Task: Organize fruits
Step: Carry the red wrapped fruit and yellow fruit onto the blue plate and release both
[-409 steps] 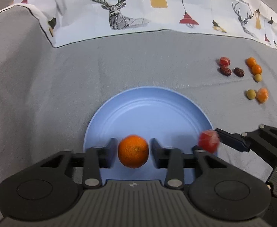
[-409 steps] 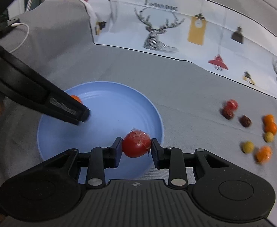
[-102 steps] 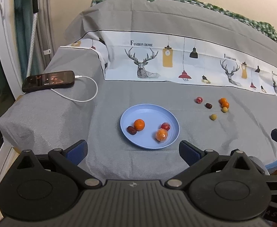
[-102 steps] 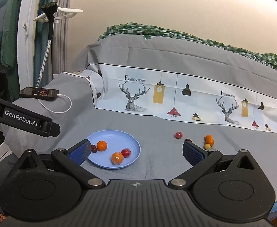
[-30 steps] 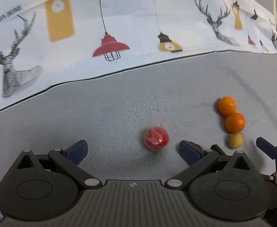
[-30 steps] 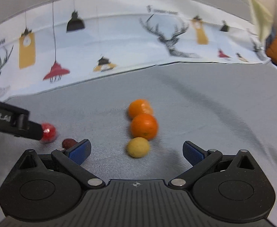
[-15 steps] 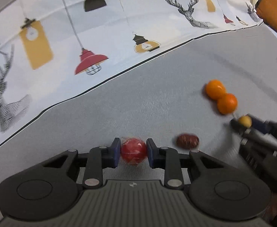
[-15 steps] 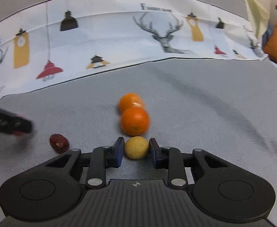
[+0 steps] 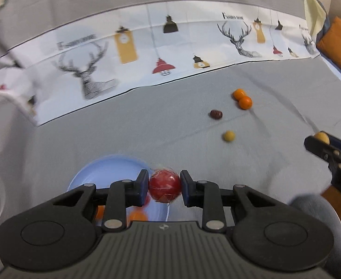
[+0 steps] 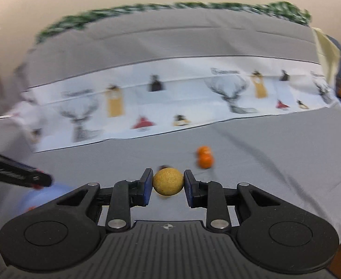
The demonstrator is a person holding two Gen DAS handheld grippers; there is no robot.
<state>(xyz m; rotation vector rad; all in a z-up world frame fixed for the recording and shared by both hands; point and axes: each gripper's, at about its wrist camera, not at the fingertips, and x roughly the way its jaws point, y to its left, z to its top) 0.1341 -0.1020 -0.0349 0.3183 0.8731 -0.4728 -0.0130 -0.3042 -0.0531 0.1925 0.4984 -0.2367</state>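
Note:
My left gripper (image 9: 164, 187) is shut on a red wrapped fruit (image 9: 164, 189) and holds it above the right rim of the blue plate (image 9: 109, 169), which has orange fruits partly hidden under my fingers. My right gripper (image 10: 168, 182) is shut on a yellow fruit (image 10: 168, 181), lifted off the grey cloth; it also shows at the right edge of the left wrist view (image 9: 321, 137). On the cloth lie two oranges (image 9: 242, 98), a dark brown fruit (image 9: 216, 114) and another yellow fruit (image 9: 228, 136). The two oranges also show in the right wrist view (image 10: 204, 157).
A white printed cloth with deer and lamps (image 9: 170, 46) runs along the back of the grey cover. An orange cushion (image 9: 340, 44) sits at the far right. The left gripper's finger (image 10: 19, 174) and the plate's edge (image 10: 44, 195) show at the left of the right wrist view.
Both grippers have lifted their fruits off the cloth and pulled back. The left one has carried the red fruit over to the blue plate; the right one holds the yellow fruit raised.

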